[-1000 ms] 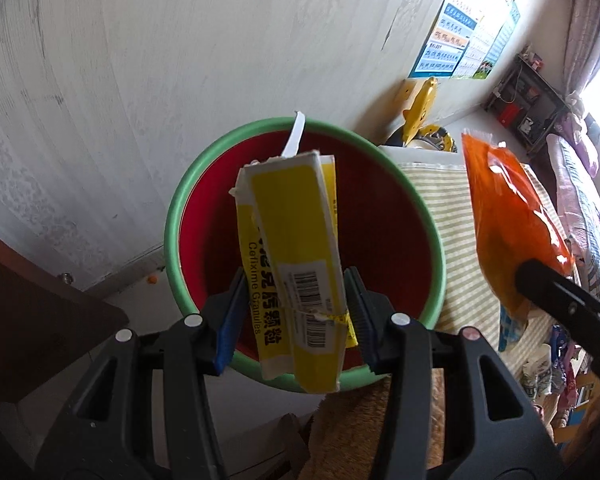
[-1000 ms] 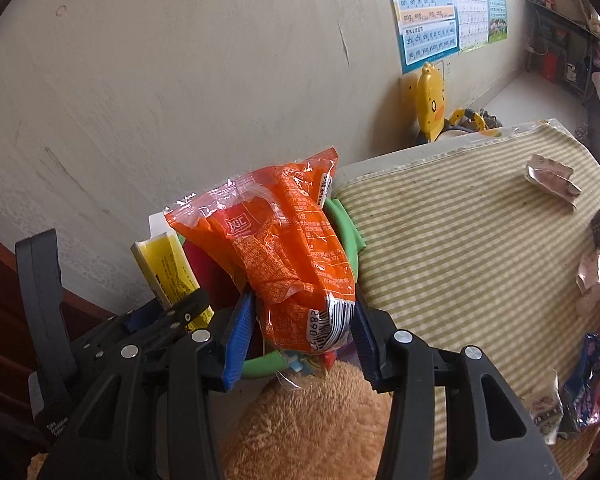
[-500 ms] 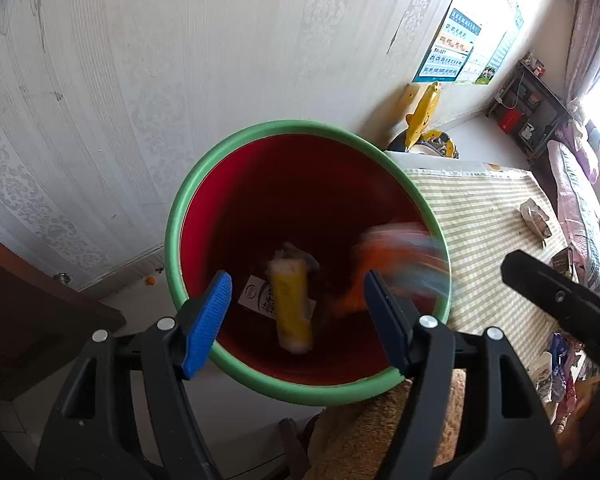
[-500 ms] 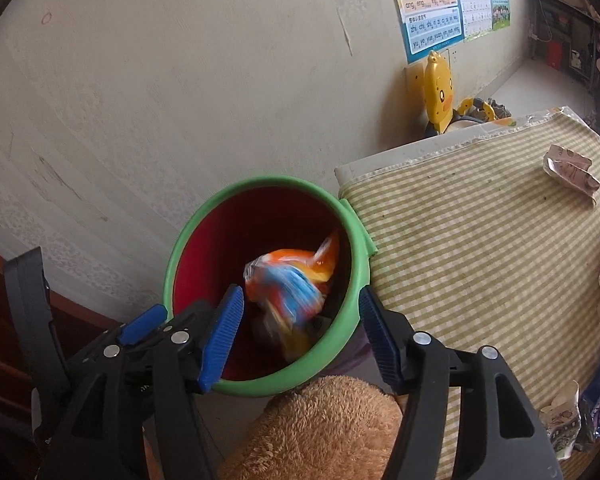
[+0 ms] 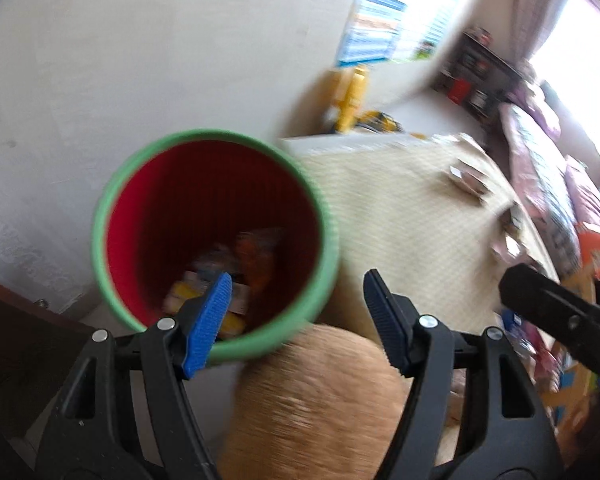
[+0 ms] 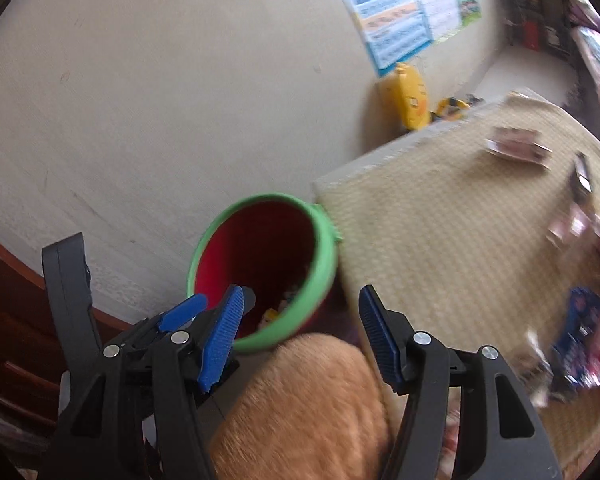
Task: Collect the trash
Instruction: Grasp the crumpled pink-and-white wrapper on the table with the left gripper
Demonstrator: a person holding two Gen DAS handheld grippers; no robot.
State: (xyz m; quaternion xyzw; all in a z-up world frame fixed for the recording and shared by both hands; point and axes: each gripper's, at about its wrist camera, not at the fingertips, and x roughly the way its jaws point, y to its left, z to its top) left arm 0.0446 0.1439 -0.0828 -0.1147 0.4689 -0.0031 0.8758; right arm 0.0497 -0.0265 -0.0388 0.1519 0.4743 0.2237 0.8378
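A red bin with a green rim (image 5: 112, 184) stands on the floor by the wall; it also shows in the right wrist view (image 6: 328, 248). The yellow box (image 5: 180, 296) and the orange bag (image 5: 260, 256) lie at its bottom among other trash. My left gripper (image 5: 296, 300) is open and empty above the bin's near rim. My right gripper (image 6: 300, 316) is open and empty, just right of the bin. Several wrappers (image 6: 516, 148) lie on the checked tablecloth (image 6: 440, 232).
An orange fuzzy cushion (image 5: 316, 392) sits below both grippers. A yellow duck toy (image 6: 410, 96) stands by the wall behind the table. More wrappers (image 6: 576, 320) lie at the table's right. Dark wooden furniture (image 6: 12, 320) is at the left.
Both grippers opened and dropped the yellow box and the orange bag into the bin. Both grippers have since pulled back and swung right; the views are blurred.
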